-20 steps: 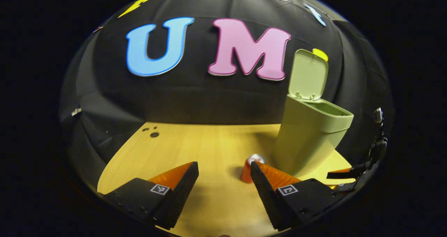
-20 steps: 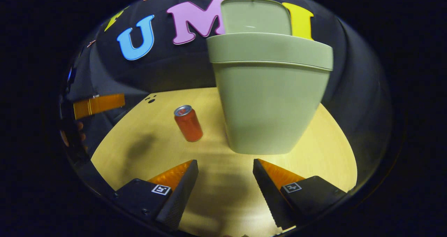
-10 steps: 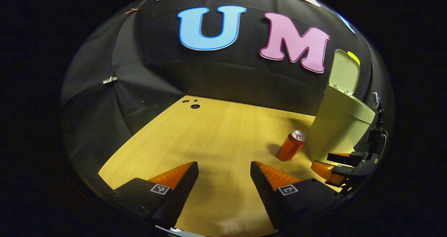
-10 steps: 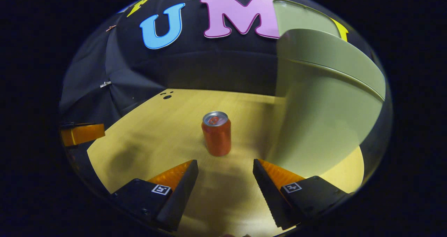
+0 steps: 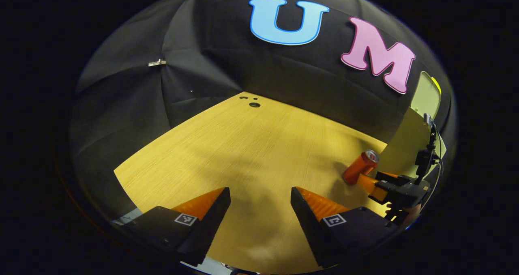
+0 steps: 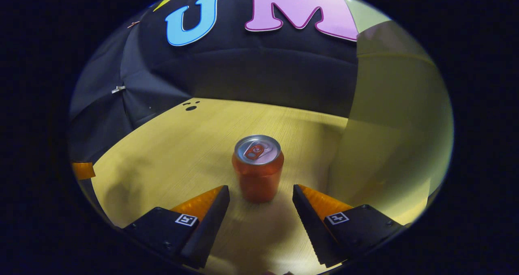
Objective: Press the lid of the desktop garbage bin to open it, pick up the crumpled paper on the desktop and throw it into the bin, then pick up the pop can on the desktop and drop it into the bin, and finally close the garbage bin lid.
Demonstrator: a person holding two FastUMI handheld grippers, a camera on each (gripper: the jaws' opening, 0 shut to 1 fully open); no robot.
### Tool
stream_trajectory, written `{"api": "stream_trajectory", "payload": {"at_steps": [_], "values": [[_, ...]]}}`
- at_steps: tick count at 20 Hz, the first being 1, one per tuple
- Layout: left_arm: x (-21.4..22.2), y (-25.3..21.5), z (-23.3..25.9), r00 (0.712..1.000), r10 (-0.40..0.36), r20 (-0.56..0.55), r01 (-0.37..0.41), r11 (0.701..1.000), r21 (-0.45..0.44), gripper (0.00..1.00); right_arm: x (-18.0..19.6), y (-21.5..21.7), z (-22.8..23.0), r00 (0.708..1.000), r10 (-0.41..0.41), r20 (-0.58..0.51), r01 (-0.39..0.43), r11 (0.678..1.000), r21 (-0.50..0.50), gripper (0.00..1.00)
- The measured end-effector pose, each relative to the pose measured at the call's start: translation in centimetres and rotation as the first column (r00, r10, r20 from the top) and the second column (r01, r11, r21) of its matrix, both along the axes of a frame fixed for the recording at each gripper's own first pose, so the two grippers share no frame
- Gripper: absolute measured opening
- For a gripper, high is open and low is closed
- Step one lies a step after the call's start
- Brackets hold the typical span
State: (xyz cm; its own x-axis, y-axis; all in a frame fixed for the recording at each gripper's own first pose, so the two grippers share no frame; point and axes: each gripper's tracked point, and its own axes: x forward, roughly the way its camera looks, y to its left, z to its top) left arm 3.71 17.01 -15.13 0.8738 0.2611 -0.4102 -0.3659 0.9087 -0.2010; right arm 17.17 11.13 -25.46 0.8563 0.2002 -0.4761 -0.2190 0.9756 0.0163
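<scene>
An orange pop can (image 6: 258, 168) stands upright on the wooden table, just ahead of my right gripper (image 6: 261, 194), whose open fingers flank its base without touching it. The pale green bin (image 6: 395, 117) rises close on the right, its lid (image 6: 365, 15) raised. In the left gripper view the can (image 5: 360, 167) sits far right beside the bin (image 5: 405, 147), whose lid (image 5: 425, 96) stands up, with the right gripper (image 5: 371, 185) reaching in at the can. My left gripper (image 5: 260, 196) hovers open over bare table, well left of the can.
The wooden table (image 5: 251, 153) stretches back to the black cloth wall. A small round hole (image 5: 254, 104) marks the table's far corner. A metal clip (image 5: 157, 63) hangs on the cloth at the left.
My right gripper swung left from the bin and closed in on the can, which now sits at its fingertips. My left gripper turned left and drew back, so can and bin slid to its right edge.
</scene>
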Motion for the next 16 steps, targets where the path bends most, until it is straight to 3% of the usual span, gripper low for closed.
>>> {"api": "stream_trajectory", "payload": {"at_steps": [12,16], "values": [[0.0,0.7,0.3,0.999,0.046,-0.025,-0.046,0.999,0.03,0.96,4.1,2.0,-1.5,1.0,0.027,-0.015,-0.026,0.999,0.027,0.99],[0.5,-1.0,1.3,1.0,0.017,-0.02,-0.016,0.999,0.051,0.96,3.5,2.2,-0.6,0.998,0.057,-0.018,-0.056,0.998,0.025,0.79]]}}
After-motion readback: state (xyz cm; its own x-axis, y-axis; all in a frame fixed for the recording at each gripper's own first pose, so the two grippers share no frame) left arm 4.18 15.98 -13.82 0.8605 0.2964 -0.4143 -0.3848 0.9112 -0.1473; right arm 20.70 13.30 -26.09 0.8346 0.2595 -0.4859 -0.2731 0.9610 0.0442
